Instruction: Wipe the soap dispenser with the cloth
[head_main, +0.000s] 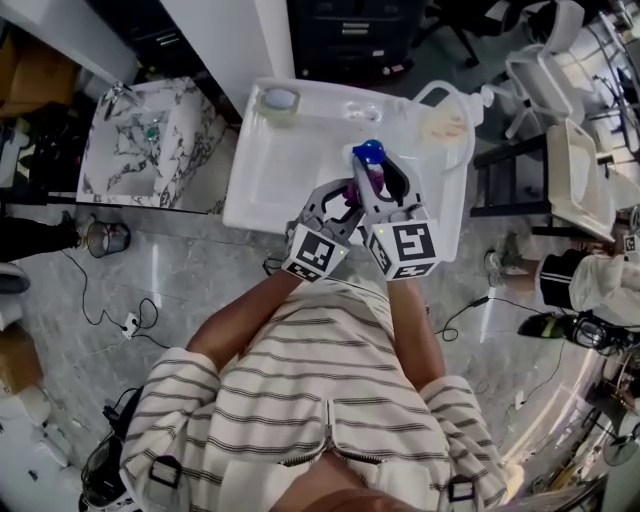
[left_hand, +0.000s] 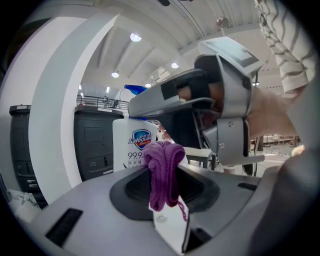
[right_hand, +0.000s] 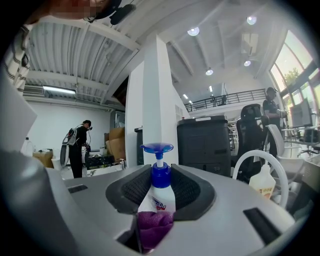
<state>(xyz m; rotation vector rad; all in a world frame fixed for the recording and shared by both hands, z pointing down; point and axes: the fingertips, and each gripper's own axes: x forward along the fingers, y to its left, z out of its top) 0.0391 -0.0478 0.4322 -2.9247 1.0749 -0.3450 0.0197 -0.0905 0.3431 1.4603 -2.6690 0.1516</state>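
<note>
Head view: a white rectangular plastic tray (head_main: 250, 185) occupies the upper centre. Above it, the right gripper (head_main: 383, 178) is clamped on the upright white soap dispenser with a blue pump head (right_hand: 160, 192), at frame centre. Just left of it, the left gripper (head_main: 345, 200) is clamped on a bunched purple cloth (left_hand: 164, 172), which sits at the bottle's lower body.

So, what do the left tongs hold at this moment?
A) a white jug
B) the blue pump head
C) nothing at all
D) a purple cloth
D: the left gripper view shows a bunched purple cloth pinched in the left tongs, close to the white soap dispenser, which stands clamped in the right tongs.
</note>
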